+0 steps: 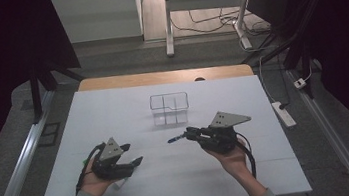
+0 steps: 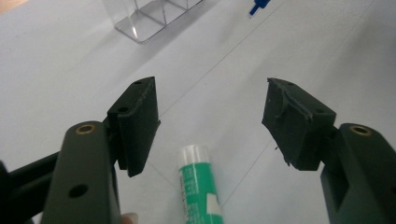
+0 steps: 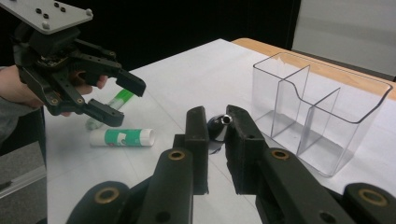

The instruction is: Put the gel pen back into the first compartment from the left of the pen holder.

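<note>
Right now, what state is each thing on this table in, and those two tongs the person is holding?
Left tongs: open, nothing between the pads.
Right tongs: shut on the pen.
Pen: held level above the table, blue tip sticking out.
Glue stick: capped, lying on its side.
Green marker: lying flat, partly hidden behind the left tongs.
Clear organizer: upright, its compartments empty.

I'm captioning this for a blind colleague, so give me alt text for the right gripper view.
The right gripper, shut on a pen, points at a clear divided organizer on the white table. At left, the left gripper hangs open above a green-and-white glue stick lying flat, with a green marker behind it.
</note>
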`<action>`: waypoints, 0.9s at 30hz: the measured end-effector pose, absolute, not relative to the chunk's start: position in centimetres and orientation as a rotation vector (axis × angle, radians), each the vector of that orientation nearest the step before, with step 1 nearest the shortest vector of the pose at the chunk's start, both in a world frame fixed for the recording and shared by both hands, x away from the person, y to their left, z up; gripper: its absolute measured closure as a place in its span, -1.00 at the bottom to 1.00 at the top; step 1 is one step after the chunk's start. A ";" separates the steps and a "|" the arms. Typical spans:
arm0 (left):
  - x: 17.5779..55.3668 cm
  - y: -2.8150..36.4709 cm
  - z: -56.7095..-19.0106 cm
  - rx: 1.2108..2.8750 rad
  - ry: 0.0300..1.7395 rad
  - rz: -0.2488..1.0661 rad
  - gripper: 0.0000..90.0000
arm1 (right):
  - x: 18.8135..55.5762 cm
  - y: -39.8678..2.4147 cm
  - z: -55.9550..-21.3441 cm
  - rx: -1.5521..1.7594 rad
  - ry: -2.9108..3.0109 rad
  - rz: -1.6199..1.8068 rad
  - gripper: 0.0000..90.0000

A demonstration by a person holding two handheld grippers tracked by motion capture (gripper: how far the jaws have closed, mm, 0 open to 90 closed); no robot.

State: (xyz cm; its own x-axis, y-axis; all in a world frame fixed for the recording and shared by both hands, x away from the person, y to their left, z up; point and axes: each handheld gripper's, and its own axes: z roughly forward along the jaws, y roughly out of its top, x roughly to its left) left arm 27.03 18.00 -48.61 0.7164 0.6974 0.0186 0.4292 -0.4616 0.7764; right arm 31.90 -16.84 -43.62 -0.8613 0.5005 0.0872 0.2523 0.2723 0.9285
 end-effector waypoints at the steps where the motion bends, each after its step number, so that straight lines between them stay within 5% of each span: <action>1: 27.0 18.2 -48.6 2.124 0.854 0.430 -0.22 | 31.9 -16.9 -43.6 0.700 2.316 1.626 0.75; 27: 26.6 21.2 -48.7 2.066 0.934 0.411 -0.30 | 32.2 -17.5 -42.5 0.709 2.233 1.640 0.75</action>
State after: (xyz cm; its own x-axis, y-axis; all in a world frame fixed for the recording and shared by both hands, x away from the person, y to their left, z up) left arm 26.61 21.24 -48.66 0.6729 0.7389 -0.0340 0.4741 -0.3956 0.7866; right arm 32.23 -17.51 -42.47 -0.8399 0.5392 0.0617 0.2204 0.2349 0.9467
